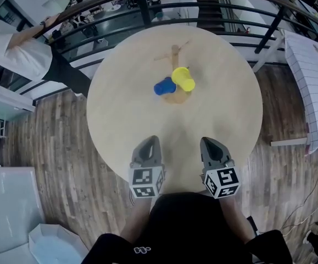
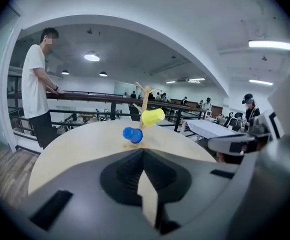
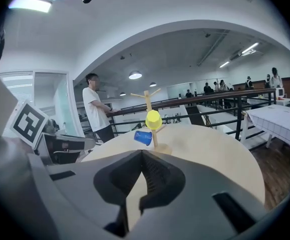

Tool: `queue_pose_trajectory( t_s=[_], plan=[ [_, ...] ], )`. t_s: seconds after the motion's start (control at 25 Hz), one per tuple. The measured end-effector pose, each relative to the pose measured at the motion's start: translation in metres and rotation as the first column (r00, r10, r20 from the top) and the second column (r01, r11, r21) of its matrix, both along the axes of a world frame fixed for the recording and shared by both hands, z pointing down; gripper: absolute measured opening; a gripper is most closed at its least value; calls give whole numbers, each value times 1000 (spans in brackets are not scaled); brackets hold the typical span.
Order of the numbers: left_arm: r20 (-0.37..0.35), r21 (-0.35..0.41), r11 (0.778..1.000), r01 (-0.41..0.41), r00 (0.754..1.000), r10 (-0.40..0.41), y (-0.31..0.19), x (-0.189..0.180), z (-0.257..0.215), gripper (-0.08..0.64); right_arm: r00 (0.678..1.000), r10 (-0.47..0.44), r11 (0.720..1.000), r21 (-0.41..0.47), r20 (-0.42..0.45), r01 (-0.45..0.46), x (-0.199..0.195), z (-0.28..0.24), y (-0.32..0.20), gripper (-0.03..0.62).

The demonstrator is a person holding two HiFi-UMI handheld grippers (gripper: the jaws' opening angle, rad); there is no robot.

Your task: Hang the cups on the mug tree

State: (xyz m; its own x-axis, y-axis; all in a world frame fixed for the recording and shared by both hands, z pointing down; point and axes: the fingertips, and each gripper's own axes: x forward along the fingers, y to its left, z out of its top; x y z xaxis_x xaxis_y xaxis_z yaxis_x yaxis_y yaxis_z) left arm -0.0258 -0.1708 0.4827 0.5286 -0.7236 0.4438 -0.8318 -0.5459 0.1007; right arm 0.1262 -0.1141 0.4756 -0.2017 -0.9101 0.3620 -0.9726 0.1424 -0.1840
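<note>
A wooden mug tree (image 1: 174, 56) stands near the middle of the round pale table (image 1: 120, 120). A yellow cup (image 1: 183, 78) and a blue cup (image 1: 164, 86) hang on its low branches. Both cups also show in the left gripper view, yellow cup (image 2: 153, 116) and blue cup (image 2: 132, 134), and in the right gripper view, yellow cup (image 3: 154, 119) and blue cup (image 3: 143, 137). My left gripper (image 1: 151, 142) and right gripper (image 1: 208, 144) sit side by side at the table's near edge, well short of the tree. Both are shut with nothing between the jaws.
A dark railing (image 1: 148, 7) runs behind the table. A person in a white shirt (image 1: 16, 51) leans on it at the far left. A white table (image 1: 312, 81) stands at the right, over wooden flooring. Upper branches of the tree are bare.
</note>
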Motion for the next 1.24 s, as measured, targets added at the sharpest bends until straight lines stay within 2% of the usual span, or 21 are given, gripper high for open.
queue_pose_trajectory(
  t_s=[0.28, 0.4, 0.64, 1.24],
  plan=[
    [-25, 13, 998, -60, 998, 60, 5, 27, -10, 12, 1000, 3, 1000, 9, -6, -3, 5, -3, 4, 8],
    [-31, 14, 998, -59, 998, 59, 6, 31, -10, 12, 1000, 2, 1000, 12, -6, -2, 8, -4, 6, 8],
    [-40, 75, 996, -43, 998, 46, 1, 27, -25, 12, 999, -4, 999, 31, -39, 5, 3, -6, 4, 8],
    [-48, 53, 998, -15, 999, 17, 4, 20, -16, 12, 998, -35, 999, 38, -58, 37, -5, -7, 5, 8]
  ],
)
